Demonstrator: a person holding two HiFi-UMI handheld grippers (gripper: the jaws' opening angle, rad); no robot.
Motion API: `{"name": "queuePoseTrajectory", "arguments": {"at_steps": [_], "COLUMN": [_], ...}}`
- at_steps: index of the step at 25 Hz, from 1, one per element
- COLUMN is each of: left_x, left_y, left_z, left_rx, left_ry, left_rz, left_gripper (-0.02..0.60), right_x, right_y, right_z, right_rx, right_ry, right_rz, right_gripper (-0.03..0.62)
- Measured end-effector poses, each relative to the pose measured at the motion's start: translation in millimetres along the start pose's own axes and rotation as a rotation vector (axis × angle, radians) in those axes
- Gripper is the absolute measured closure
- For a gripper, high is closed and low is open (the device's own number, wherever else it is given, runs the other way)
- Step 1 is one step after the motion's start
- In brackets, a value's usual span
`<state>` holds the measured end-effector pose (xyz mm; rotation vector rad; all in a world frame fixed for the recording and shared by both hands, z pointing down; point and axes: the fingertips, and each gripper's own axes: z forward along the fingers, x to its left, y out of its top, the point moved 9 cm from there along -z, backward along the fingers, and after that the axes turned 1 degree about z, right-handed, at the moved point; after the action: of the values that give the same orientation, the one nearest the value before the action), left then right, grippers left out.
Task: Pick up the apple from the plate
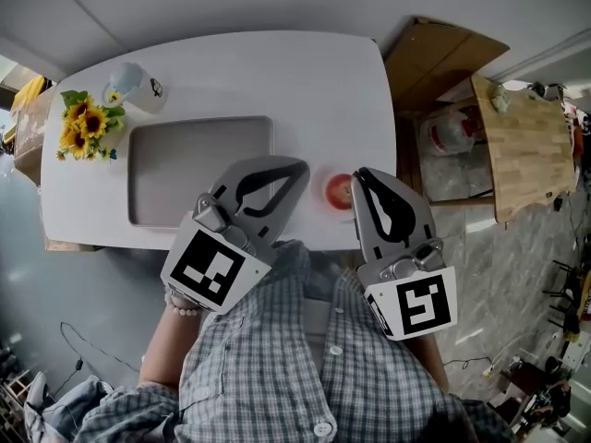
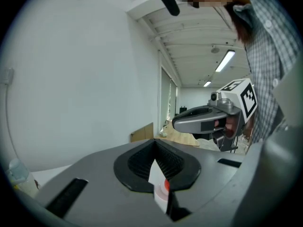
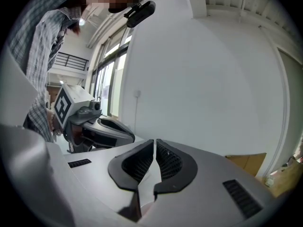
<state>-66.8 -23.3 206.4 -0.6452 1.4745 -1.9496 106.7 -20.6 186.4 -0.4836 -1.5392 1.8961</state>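
White table (image 1: 231,72) fills most of my view, with a grey tray (image 1: 199,169) lying toward its left. My left gripper (image 1: 300,166) and right gripper (image 1: 358,173) hang over the table's near edge, each with its jaws pressed together on nothing. Sunflowers (image 1: 83,123) sit at the left end, a pale cup (image 1: 134,86) just beyond them. The red apple (image 1: 339,190) rests on its plate (image 2: 159,194) near the table's near edge, right of the tray, between my two gripper tips.
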Motion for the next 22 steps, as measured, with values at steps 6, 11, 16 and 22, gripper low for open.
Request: {"name": "queuePoseTrajectory", "arguments": {"at_steps": [6,11,16,22], "left_x": [-0.2,0.0,0.9,2.5], "left_y": [-1.3,-1.3,-3.3,-6.9], "left_z": [0.1,0.3,-2.4,-5.2], "left_rx": [-0.003,-0.006,-0.001,0.005], "left_ry": [-0.006,0.007,0.013,0.022], "left_rz": [0.008,-0.011,-0.026,-0.041], "left_gripper": [0.571,0.571,0.572,0.572], "right_x": [3.9,5.1,7.9,6.1], "right_y": [0.2,1.8,0.3,-2.4], "right_z": [1.6,-0.6,0.3,0.3], "right_rx": [-0.010,-0.019,-0.013,-0.001], "right_ry": [-0.002,0.000,0.005,-0.010], "right_rz": [0.002,-0.004,0.001,0.010], "right_gripper": [0.562,0.562,0.562,0.562]}}
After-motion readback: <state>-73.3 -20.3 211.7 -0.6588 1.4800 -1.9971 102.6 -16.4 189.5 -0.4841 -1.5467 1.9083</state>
